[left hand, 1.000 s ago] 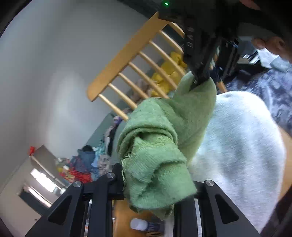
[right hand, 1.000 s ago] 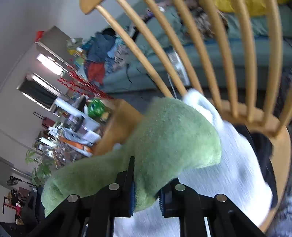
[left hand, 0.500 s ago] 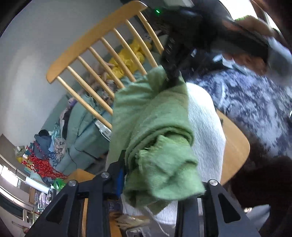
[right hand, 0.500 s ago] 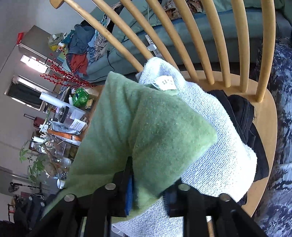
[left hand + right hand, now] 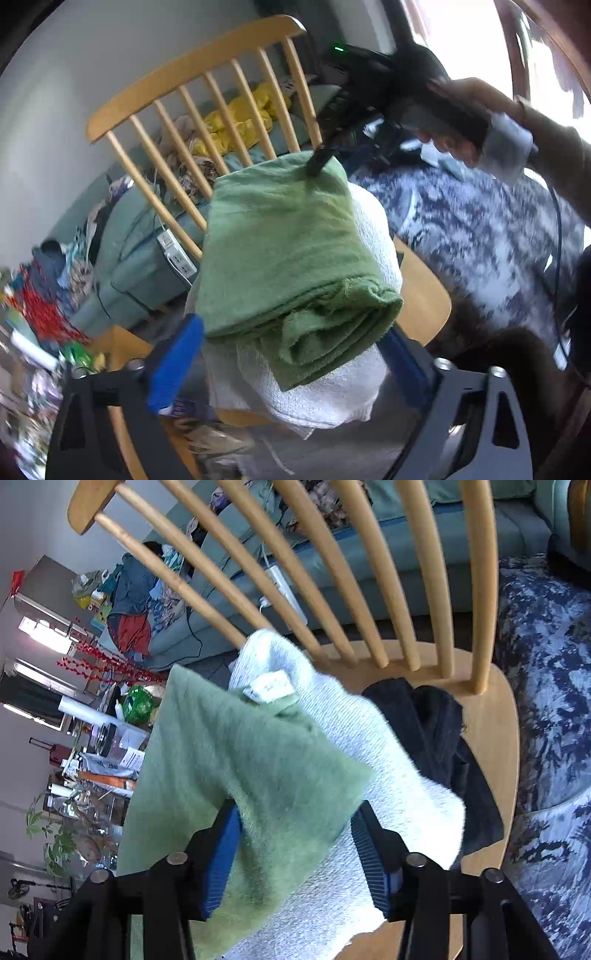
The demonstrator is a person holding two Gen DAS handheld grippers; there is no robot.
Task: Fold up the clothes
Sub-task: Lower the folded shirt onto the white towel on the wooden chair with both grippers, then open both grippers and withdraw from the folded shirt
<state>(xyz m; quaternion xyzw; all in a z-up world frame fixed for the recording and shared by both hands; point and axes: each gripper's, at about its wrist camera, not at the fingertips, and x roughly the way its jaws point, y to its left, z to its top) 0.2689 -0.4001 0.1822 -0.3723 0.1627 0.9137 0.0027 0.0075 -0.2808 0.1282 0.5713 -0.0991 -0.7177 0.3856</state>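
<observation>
A wooden spindle-back chair (image 5: 192, 77) fills the upper half of both views. On its seat, mid-frame, lies a white knitted garment (image 5: 402, 786) over a black one (image 5: 436, 731), and the folded green cloth (image 5: 280, 254) sits on top of the white one. The left gripper (image 5: 291, 350), at the bottom of its view, has just been opening; its blue pads stand wide of the cloth's near end. The right gripper (image 5: 295, 845) has just been opening too, its pads flanking a green corner, seemingly without squeezing it.
</observation>
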